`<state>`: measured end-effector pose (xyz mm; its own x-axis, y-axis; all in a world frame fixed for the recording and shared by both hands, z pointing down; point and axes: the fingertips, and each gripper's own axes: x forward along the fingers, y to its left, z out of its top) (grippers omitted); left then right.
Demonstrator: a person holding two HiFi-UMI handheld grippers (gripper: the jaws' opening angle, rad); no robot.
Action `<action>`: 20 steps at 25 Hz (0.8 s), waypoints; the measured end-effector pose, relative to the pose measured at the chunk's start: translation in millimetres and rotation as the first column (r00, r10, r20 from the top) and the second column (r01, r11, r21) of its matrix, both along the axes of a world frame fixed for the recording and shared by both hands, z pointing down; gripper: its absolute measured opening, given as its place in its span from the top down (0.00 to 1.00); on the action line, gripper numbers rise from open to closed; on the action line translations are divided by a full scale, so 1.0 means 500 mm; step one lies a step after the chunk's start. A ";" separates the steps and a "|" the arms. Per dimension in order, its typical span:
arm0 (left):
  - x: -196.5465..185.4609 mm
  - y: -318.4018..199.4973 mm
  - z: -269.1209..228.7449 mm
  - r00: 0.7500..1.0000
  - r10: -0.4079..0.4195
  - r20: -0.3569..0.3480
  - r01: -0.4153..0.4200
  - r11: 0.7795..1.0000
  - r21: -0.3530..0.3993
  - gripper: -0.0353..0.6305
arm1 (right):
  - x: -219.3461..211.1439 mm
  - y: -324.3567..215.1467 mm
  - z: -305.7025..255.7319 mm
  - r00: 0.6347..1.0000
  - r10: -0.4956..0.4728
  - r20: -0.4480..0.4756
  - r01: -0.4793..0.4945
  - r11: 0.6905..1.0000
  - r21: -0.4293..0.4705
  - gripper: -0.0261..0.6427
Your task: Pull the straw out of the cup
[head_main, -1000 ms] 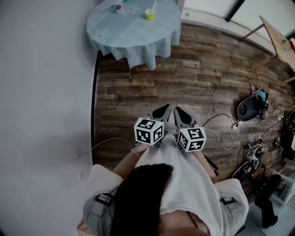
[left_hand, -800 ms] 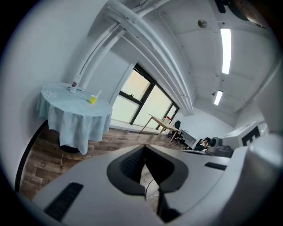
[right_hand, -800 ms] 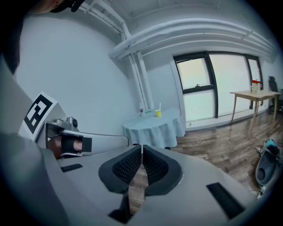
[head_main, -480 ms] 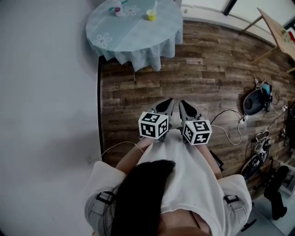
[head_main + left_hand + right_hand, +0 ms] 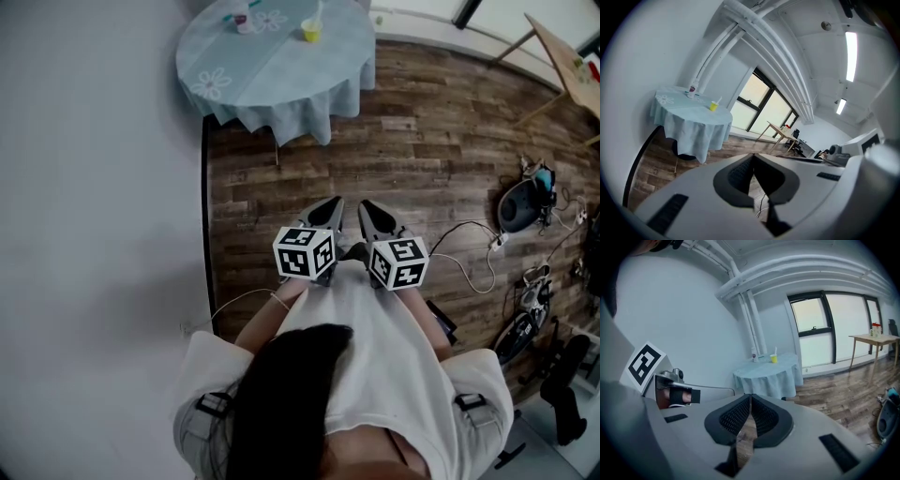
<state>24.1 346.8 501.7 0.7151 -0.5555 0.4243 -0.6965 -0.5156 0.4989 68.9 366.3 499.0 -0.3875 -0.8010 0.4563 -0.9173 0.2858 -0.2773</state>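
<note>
A small yellow cup with a pale straw standing in it sits on a round table under a light blue cloth, far ahead of me. The left gripper view shows the cup and straw small at the table's right side. In the right gripper view the cup is also distant. My left gripper and right gripper are held side by side at my waist over the wooden floor, well short of the table. Both are shut with nothing between the jaws.
A small bottle stands at the table's far left. A white wall runs along the left. A wooden table stands at the right by the windows. Cables and equipment lie on the floor at the right.
Both grippers and the person have moved a little forward over the floor toward the table. Both pairs of jaws stay shut.
</note>
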 end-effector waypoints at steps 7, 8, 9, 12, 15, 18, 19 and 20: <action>-0.027 -0.003 0.002 0.999 -0.032 0.015 0.032 0.999 -0.005 0.94 | -0.022 -0.004 -0.006 0.999 -0.020 0.039 0.020 1.000 0.005 0.91; -0.031 -0.005 0.001 0.999 -0.038 0.015 0.038 0.999 -0.004 0.94 | -0.023 -0.006 -0.006 0.999 -0.022 0.047 0.022 1.000 0.005 0.91; -0.034 -0.006 0.001 0.999 -0.046 0.013 0.046 0.999 -0.003 0.94 | -0.025 -0.007 -0.006 0.998 -0.026 0.052 0.026 1.000 0.005 0.91; -0.046 -0.014 0.000 0.997 -0.077 0.010 0.077 0.997 -0.004 0.94 | -0.030 -0.017 -0.010 0.997 -0.046 0.060 0.045 0.999 0.014 0.91; -0.060 -0.031 0.001 0.993 -0.115 0.008 0.115 0.993 -0.003 0.94 | -0.039 -0.038 -0.009 0.995 -0.077 0.060 0.076 0.997 0.018 0.91; -0.067 -0.045 0.003 0.991 -0.134 0.014 0.134 0.991 -0.008 0.94 | -0.057 -0.055 -0.008 0.991 -0.123 0.054 0.123 0.992 0.013 0.91; -0.066 -0.050 0.004 0.991 -0.136 0.016 0.136 0.991 -0.008 0.94 | -0.061 -0.061 -0.007 0.989 -0.136 0.052 0.136 0.991 0.014 0.91; -0.064 -0.055 0.006 0.990 -0.138 0.017 0.138 0.990 -0.008 0.94 | -0.062 -0.069 -0.006 0.988 -0.147 0.052 0.146 0.989 0.014 0.91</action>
<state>-8.0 319.2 504.6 0.6247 -0.6446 0.4408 -0.7689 -0.4094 0.4911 37.8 331.8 496.0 -0.5243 -0.7384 0.4240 -0.8495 0.4193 -0.3202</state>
